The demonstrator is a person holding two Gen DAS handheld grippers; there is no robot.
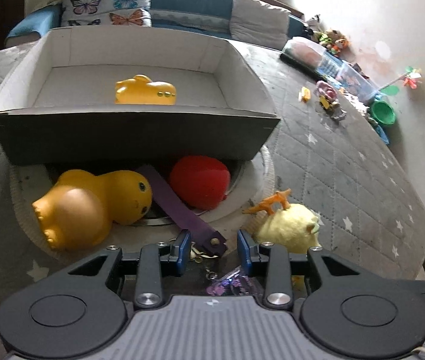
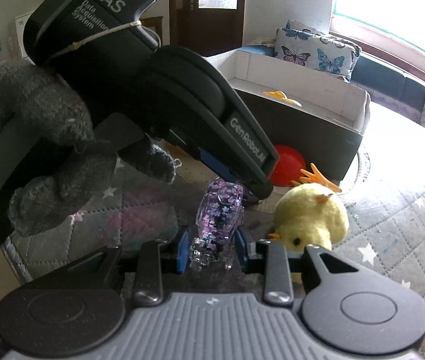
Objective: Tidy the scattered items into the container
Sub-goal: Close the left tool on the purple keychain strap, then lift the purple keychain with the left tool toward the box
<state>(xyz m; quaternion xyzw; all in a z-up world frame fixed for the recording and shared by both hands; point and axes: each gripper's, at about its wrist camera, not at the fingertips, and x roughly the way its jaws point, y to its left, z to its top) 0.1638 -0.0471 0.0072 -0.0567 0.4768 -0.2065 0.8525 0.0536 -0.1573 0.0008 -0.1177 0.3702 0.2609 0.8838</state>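
Observation:
A dark box with a white inside [image 1: 134, 132] holds a yellow submarine toy [image 1: 145, 90]. In front of it lie an orange-yellow duck [image 1: 92, 204], a red ball [image 1: 200, 181], a purple strap [image 1: 182, 207], an orange toy deer [image 1: 272, 202] and a yellow plush chick [image 1: 290, 228]. My left gripper [image 1: 214, 240] is open just above the strap's end. My right gripper [image 2: 212, 246] is shut on a clear purple glitter charm [image 2: 220, 213], beside the chick [image 2: 308, 219]. The left gripper [image 2: 251, 162] crosses the right wrist view.
The box [image 2: 302, 126] rests on a white round mat [image 1: 257, 177] on a grey quilted surface [image 1: 332, 165]. Small toys, plastic boxes and a green cup [image 1: 383, 114] lie at the far right. A butterfly cushion [image 1: 107, 3] is behind the box.

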